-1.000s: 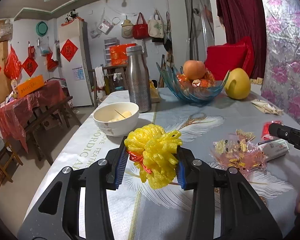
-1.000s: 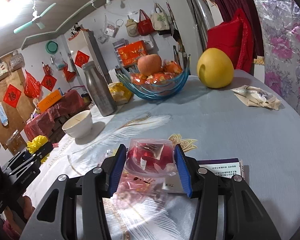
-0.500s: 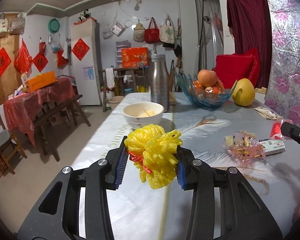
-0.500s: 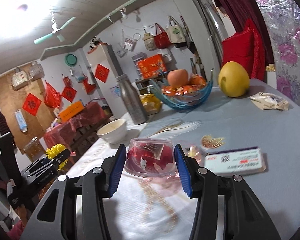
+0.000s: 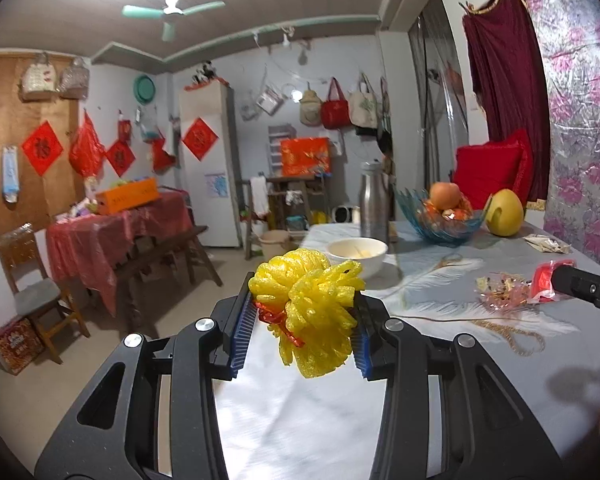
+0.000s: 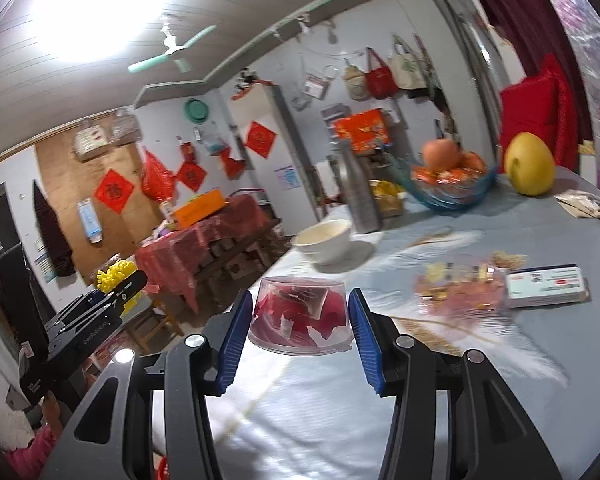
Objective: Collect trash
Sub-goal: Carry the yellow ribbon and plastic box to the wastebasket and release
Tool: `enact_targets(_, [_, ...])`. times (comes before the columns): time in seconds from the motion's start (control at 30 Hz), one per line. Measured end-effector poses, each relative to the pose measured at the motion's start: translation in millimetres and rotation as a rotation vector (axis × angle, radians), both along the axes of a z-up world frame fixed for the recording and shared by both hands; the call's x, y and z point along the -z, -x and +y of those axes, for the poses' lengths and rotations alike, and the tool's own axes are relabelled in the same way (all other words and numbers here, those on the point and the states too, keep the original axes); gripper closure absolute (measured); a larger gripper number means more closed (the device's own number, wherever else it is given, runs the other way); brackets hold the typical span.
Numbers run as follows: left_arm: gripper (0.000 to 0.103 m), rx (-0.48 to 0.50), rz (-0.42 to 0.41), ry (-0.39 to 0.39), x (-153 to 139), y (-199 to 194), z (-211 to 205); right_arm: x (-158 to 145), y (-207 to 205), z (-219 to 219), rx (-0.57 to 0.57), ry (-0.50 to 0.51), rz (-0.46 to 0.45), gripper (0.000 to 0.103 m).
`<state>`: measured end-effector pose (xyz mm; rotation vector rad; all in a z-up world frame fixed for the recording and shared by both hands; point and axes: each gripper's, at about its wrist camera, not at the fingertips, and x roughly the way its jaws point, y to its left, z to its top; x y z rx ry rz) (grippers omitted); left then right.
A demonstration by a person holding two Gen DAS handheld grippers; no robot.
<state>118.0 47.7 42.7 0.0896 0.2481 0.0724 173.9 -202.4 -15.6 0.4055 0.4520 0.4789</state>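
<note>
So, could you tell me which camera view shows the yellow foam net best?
The left wrist view: the yellow foam net fills the centre, sharp, clamped between the left gripper jaws. The right wrist view shows only a small yellow tuft at its left edge, mostly hidden behind that gripper.

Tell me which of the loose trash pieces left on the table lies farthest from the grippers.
The crumpled beige wrapper, lying beside the yellow pomelo at the far end. The pink-and-gold cellophane wrapper and the flat white box sit much closer.

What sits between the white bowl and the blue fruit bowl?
The steel bottle stands between the white bowl and the blue fruit bowl, in the left wrist view.
</note>
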Motion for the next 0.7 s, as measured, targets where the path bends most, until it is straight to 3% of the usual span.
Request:
enact_targets(0.33, [0.061, -0.103, -0.009, -0.05, 3.7, 61.3, 64.6, -31.3, 31.3, 83.2, -0.177, 0.016, -0.036, 0.054])
enact_targets(0.7, [0.061, -0.238, 0.171, -0.038, 63.1, 88.6, 157.0, -36.9, 54.1, 167.8, -0.34, 0.073, -0.005, 0.054])
